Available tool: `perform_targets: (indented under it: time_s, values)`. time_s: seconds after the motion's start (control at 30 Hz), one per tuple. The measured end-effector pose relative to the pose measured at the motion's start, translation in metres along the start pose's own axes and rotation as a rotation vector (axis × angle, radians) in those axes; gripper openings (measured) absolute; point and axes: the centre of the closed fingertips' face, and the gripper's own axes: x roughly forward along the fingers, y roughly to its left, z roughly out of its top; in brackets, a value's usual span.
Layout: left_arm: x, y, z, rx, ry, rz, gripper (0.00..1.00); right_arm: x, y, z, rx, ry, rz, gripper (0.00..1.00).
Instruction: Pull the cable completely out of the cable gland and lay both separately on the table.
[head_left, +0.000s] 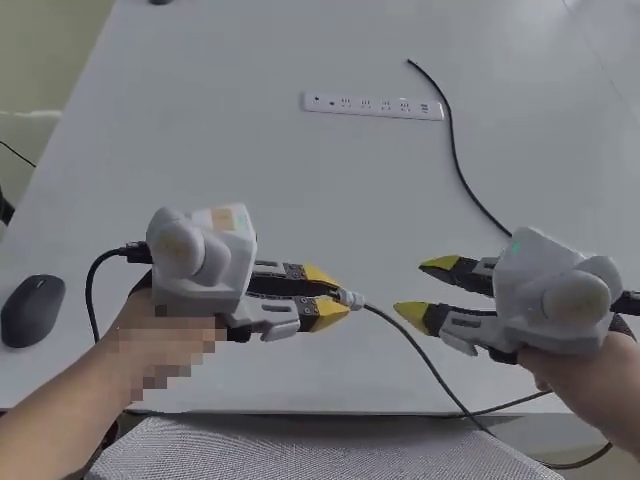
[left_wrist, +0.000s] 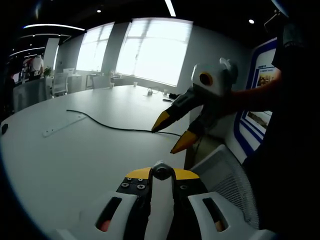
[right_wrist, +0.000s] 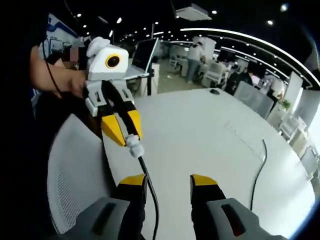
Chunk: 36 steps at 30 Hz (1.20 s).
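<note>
My left gripper (head_left: 333, 297) is shut on a small light-grey cable gland (head_left: 351, 298) just over the table's near edge. A thin black cable (head_left: 420, 360) leaves the gland and hangs down to the right, past the table edge. In the left gripper view the gland (left_wrist: 161, 170) sits pinched between the yellow tips. My right gripper (head_left: 427, 290) stands open a short way right of the gland, holding nothing. In the right gripper view the cable (right_wrist: 149, 192) runs close by the left fingertip (right_wrist: 133, 181) of my open right gripper (right_wrist: 167, 181), and the gland (right_wrist: 134, 146) pokes out of the left gripper (right_wrist: 121, 126).
A white power strip (head_left: 373, 106) lies at the table's far middle, with a black cord (head_left: 455, 150) curving toward the right gripper. A black mouse (head_left: 32, 308) rests at the left edge. A grey mesh chair (head_left: 300, 450) stands below the white table's (head_left: 250, 180) near edge.
</note>
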Motion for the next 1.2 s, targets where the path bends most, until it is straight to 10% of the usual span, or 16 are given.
perform_targets:
  time_s: [1.2]
  values:
    - [-0.006, 0.001, -0.006, 0.006, 0.019, 0.006, 0.15, 0.041, 0.04, 0.002, -0.038, -0.003, 0.101, 0.0]
